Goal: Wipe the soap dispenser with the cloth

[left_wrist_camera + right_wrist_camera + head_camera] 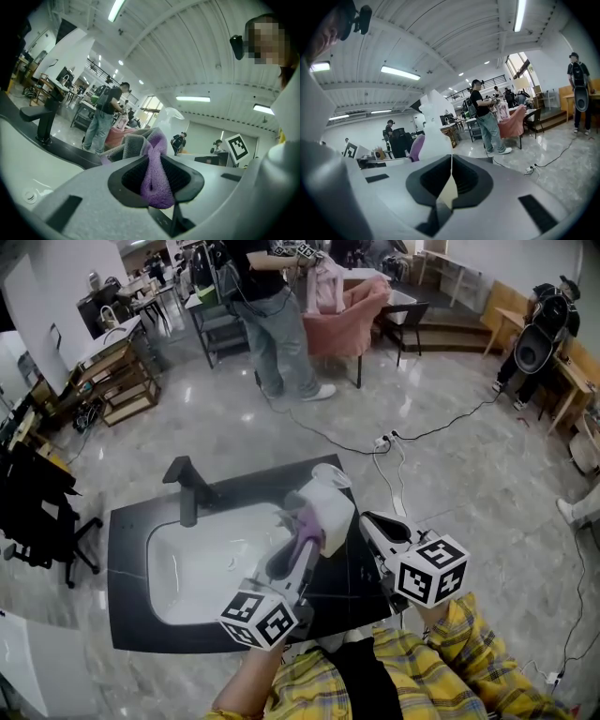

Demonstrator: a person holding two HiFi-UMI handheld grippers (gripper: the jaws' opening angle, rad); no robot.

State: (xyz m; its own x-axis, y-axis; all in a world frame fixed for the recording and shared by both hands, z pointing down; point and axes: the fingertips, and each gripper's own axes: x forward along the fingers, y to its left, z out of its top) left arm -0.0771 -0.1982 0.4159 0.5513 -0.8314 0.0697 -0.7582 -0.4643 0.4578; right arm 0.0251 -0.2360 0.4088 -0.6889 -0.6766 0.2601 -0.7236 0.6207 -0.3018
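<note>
The soap dispenser (330, 507) stands upright on the black counter (127, 577) at the right rim of the sink (187, 568), its long axis up and down and the pump on top. The left gripper (302, 535) is clamped on a bunched purple cloth (157, 176) pressed to the dispenser's side. The right gripper (451, 161) sits just beside the dispenser, jaws fully together and empty
</note>
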